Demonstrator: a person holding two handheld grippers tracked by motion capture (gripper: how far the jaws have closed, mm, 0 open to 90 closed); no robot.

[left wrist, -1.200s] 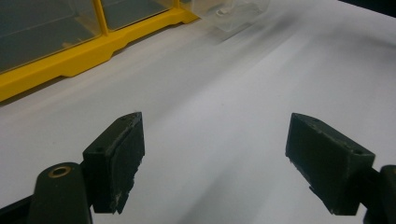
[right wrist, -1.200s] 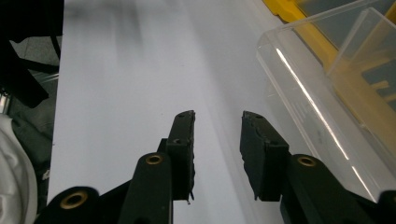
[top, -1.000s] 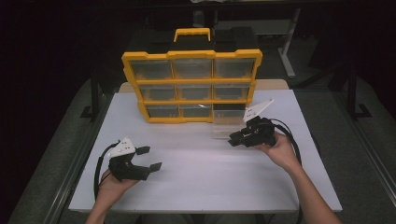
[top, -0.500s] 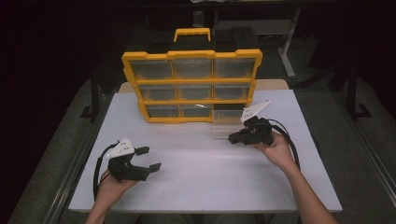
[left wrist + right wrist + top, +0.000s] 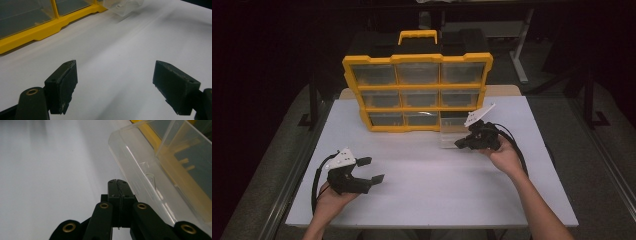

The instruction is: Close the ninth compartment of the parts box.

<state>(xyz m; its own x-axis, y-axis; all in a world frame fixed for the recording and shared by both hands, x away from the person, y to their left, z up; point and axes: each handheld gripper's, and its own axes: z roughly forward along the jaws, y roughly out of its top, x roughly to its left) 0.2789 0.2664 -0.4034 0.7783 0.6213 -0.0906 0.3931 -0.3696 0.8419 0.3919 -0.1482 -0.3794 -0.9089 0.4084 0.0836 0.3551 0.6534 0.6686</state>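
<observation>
The right gripper (image 5: 460,144) had just closed its fingers on nothing, tips beside the clear plastic drawer (image 5: 451,135), so no grip was won. That drawer lay on the worktop (image 5: 432,185) before the yellow organizer's (image 5: 417,92) empty slot, long axis toward it. The left gripper's (image 5: 373,170) fingers stood open, idle.

- Organizer cabinet (image 5: 417,90): yellow frame and handle, clear drawers, black back.
- Pulled-out drawer (image 5: 452,136): clear plastic.
- Table (image 5: 427,195): plain white.
- Both grippers, left gripper (image 5: 367,170) and right gripper (image 5: 460,144): black, with grey plates.
</observation>
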